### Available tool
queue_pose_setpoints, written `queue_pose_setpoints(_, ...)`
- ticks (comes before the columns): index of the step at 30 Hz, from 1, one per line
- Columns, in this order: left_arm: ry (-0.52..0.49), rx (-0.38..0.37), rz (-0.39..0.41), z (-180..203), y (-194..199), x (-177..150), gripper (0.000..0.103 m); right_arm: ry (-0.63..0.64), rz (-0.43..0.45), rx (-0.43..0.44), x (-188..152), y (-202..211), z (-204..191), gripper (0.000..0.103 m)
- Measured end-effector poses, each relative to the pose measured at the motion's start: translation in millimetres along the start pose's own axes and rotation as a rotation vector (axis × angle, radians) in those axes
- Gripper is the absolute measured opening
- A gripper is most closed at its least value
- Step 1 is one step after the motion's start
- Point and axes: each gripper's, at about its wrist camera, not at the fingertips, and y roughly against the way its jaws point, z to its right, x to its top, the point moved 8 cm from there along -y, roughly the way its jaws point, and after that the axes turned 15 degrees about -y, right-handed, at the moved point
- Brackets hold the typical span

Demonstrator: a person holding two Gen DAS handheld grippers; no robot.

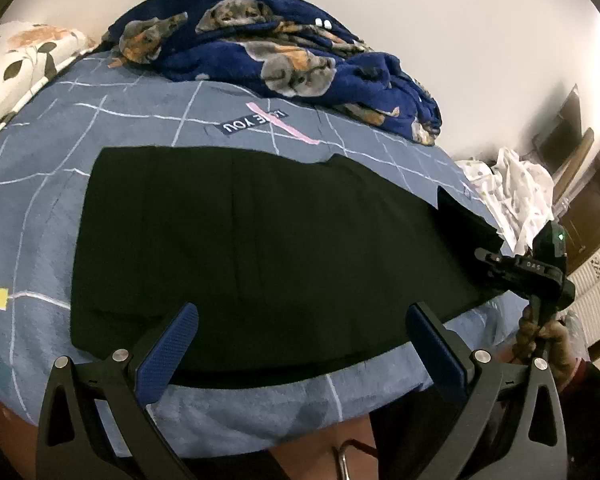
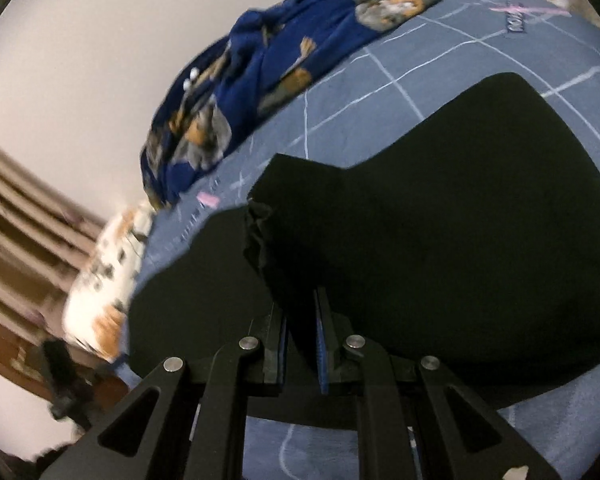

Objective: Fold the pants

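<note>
Nearest the left wrist lens: left gripper [image 1: 300, 344], blue-padded fingers [image 1: 168, 354] spread wide, nothing between them. Tips hang over the near hem of the black pants [image 1: 260, 248]; contact with the cloth cannot be told.

Pants lie flat across the blue grid-lined bedsheet [image 1: 44, 208], long axis left to right. Left edge straight and square, bare sheet beyond it. Far edge runs straight, then steps down toward the right. Near edge follows the bed's near side, a strip of sheet showing below it.

Right end of the pants is lifted off the sheet. Right gripper [image 1: 485, 258] sits there, a hand [image 1: 548, 344] on its handle. In the right wrist view the right gripper's [image 2: 302, 340] jaws stand nearly closed, pinching a thick bunched fold of the black cloth; the fold rises between the pads and drapes over toward the main body of the pants.

Open room: wide bare sheet between the far edge of the pants and the crumpled navy dog-print blanket [image 1: 284, 52] at the back. Floral pillow [image 1: 24, 56] at the far left corner, well apart. White patterned cloth [image 1: 512, 196] heaped off the right end of the bed, near the lifted end. Plain wall [image 1: 460, 40] behind.
</note>
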Motion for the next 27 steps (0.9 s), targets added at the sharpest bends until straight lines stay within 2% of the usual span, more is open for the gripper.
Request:
queue_pose_setpoints(13, 0.061, -0.019, -0.044, -9, -10, -11, 0.103, 0.130, -0.042, -0.071, -26, -11, -5, 0.013)
queue_pose_setpoints(15, 0.073, -0.023, -0.049, -11, -12, -12, 0.103, 0.150, -0.048, -0.084, -29, -12, -5, 0.016)
queue_pose_setpoints(19, 0.074, -0.019, -0.051, -13, -11, -12, 0.103, 0.158, -0.115, -0.009, -39, -12, -13, 0.022)
queue_pose_setpoints(23, 0.086, -0.024, -0.044, -14, -10, -11, 0.103, 0.170, -0.186, 0.035, -52, -5, -13, 0.023)
queue_pose_setpoints(25, 0.089, -0.029, -0.041, -13, -9, -10, 0.103, 0.131, -0.211, 0.106, -50, 4, -14, 0.027)
queue_pose_setpoints(26, 0.087, -0.030, -0.039, -13, -9, -9, 0.103, 0.109, -0.197, 0.136, -46, 10, -14, 0.031)
queue_pose_setpoints(27, 0.085, -0.029, -0.040, -13, -9, -9, 0.103, 0.079, -0.183, 0.169, -40, 17, -13, 0.050)
